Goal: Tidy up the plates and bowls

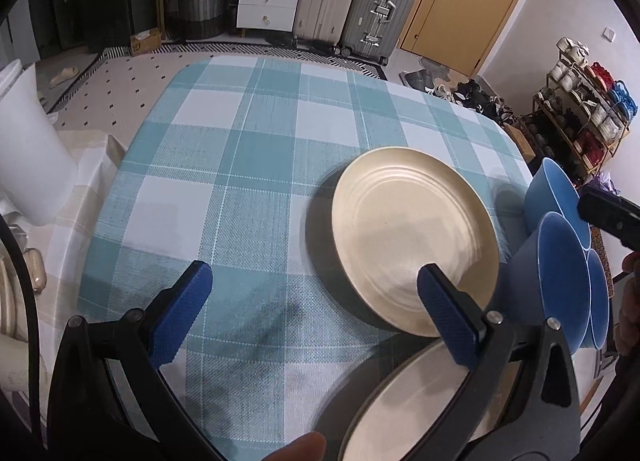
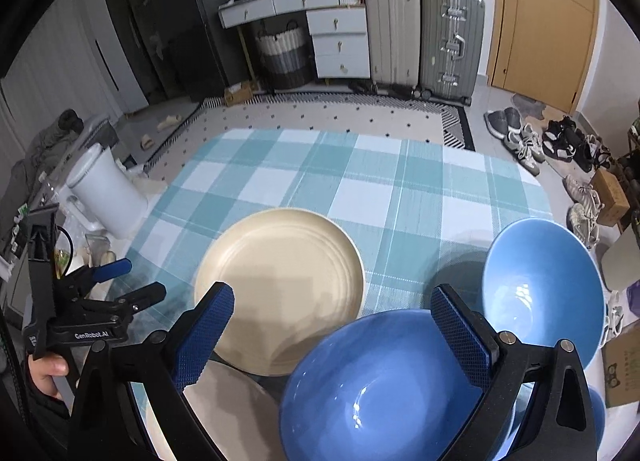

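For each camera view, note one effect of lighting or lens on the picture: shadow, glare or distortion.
Left wrist view: the far cream plate casts a dark shadow to its left on the checked tablecloth, whose straight edges bow from fisheye distortion. Right wrist view: small bright glare spots sit inside the near blue bowl.

A checked tablecloth (image 2: 360,185) covers the table, bearing cream plates (image 2: 280,293) and blue bowls (image 2: 544,293).
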`<state>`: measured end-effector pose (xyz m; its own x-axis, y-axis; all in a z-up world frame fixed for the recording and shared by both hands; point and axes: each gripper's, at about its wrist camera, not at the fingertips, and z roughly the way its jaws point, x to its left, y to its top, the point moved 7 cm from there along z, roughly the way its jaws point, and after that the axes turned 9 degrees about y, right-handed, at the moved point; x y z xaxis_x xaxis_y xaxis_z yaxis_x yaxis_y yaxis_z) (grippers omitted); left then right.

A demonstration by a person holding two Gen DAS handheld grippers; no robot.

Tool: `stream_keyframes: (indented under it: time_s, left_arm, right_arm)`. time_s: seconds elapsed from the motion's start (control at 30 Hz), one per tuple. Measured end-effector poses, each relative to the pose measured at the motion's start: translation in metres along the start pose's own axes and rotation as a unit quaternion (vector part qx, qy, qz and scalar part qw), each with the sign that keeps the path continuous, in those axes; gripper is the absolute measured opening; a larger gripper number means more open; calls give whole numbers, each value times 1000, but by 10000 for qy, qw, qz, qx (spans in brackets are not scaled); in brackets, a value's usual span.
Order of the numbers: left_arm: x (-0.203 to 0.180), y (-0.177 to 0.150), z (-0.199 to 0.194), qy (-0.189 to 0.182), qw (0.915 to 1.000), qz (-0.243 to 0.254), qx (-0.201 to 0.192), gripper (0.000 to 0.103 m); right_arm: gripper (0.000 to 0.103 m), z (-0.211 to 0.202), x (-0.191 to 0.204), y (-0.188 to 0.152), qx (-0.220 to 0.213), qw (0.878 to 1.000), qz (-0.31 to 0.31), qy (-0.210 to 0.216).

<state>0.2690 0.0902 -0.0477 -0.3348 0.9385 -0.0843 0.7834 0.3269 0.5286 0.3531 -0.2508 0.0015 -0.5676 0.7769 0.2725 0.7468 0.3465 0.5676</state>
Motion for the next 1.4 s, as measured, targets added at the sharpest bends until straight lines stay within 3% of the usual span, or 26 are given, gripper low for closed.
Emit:
stream_keyframes:
  time_s: [0.13, 0.3, 0.7, 1.03, 1.4]
  left_arm:
    - [3, 0, 13, -62, 9998, -106, 125, 98]
    - [2, -3, 27, -89, 9996, -70, 269, 83]
    - [-9, -8, 52, -281, 9982, -20, 526, 66]
    - [-21, -13, 65, -339, 9971, 142, 665, 54]
    - [-31, -20, 69, -447, 9960, 301, 713, 28]
  right_arm:
    - [96, 15, -4, 1, 190, 9998, 22, -7]
    - [87, 35, -11, 1, 475, 9988, 108, 46]
    - [70, 85, -25, -3, 1217, 9924, 181, 96]
    - [55, 113, -35, -7, 1504, 9883, 248, 25]
    - [32, 131, -40, -11, 1810, 9830, 145, -251]
